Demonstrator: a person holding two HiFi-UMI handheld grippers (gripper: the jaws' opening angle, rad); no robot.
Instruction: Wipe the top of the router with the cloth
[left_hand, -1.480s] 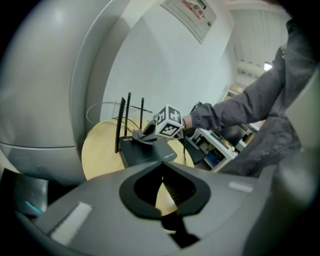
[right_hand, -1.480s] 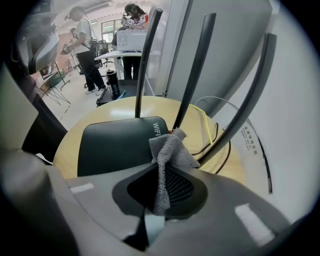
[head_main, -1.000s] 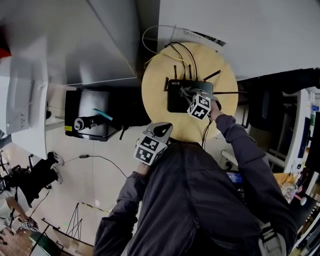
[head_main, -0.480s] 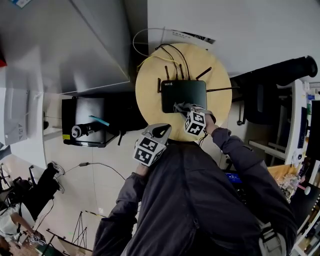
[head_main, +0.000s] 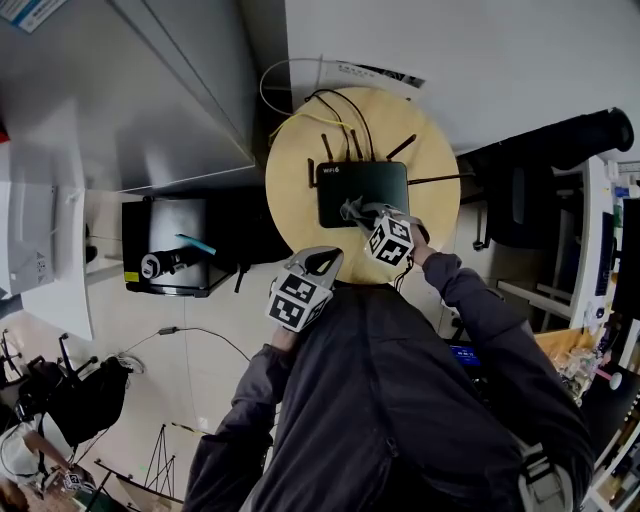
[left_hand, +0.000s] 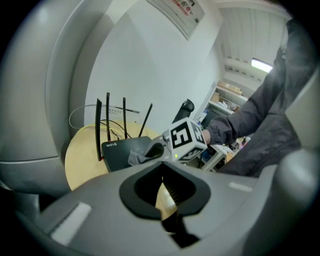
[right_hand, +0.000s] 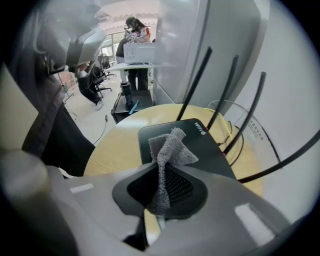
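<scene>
1. A round pale wooden table (head_main: 295, 205) stands by the wall.
2. A flat black router (head_main: 365, 188) with thin upright antennas lies on it.
3. My left gripper (head_main: 324, 260) hangs at the table's near edge, jaws pressed together on nothing.
4. My right gripper (right_hand: 162, 189) pinches a small grey terry cloth (right_hand: 168, 152), whose free end is on the router's top, near its front edge.

In the upper centre of the head view, the router (head_main: 362, 190) lies on the round table (head_main: 295, 190), with its cables (head_main: 335, 105) trailing over the table's top edge. The cloth (head_main: 350, 210) sits at the router's lower edge, just above the right gripper (head_main: 362, 218). The left gripper (head_main: 322, 262) is at the table's lower rim, lower left of the right one.
</scene>
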